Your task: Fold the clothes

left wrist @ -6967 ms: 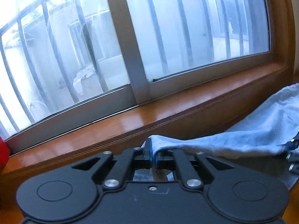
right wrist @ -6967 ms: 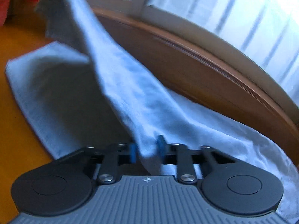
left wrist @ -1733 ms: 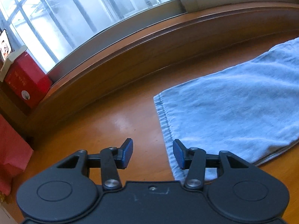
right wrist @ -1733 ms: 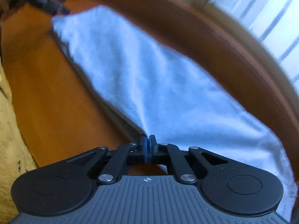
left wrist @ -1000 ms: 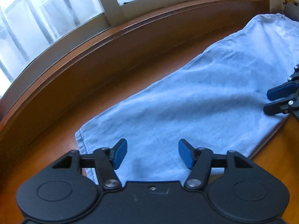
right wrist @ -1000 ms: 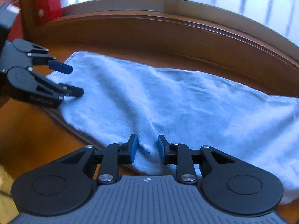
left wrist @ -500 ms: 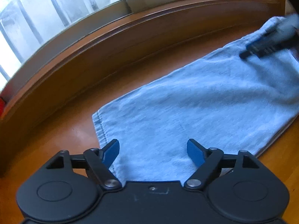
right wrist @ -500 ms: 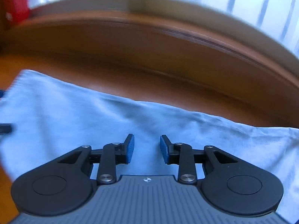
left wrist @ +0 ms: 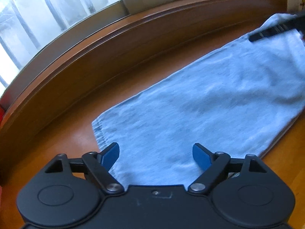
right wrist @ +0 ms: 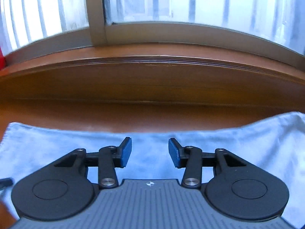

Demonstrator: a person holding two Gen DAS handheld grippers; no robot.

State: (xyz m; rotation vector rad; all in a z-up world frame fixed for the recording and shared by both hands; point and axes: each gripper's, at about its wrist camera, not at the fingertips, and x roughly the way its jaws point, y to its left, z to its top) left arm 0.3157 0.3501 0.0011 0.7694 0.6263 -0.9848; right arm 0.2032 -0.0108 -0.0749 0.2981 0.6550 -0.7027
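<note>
- The window (right wrist: 190, 3) and its wooden sill (right wrist: 152, 70) run along the far side of the tabletop (left wrist: 72, 139), and the long light-blue garment (left wrist: 200, 114) lies flat on the wood roughly parallel to them.
- The garment's long axis runs from its stitched hem (left wrist: 98, 133), just in front of the left tongs, away to the far end where the right tongs' dark tip (left wrist: 274, 30) shows in the left wrist view. It is already narrowed into a strip — a lower layer peeks out along the near edge.
- The left tongs (left wrist: 156, 155) stand released, pads wide apart over the hem end with cloth beneath them but nothing pinched; their jaws have just been opening.
- The right tongs (right wrist: 150, 150) are released too, hovering over the cloth toward its other end, their jaws having just been opening, with no fabric between the pads.
- The step in hand looks like setting up the next fold, end to end along the strip. To do it well, I would say each pair of tongs should take one corner of the same short edge, catching every layer — then carry it level over to the other end so the edges line up and no crease is dragged in.
</note>
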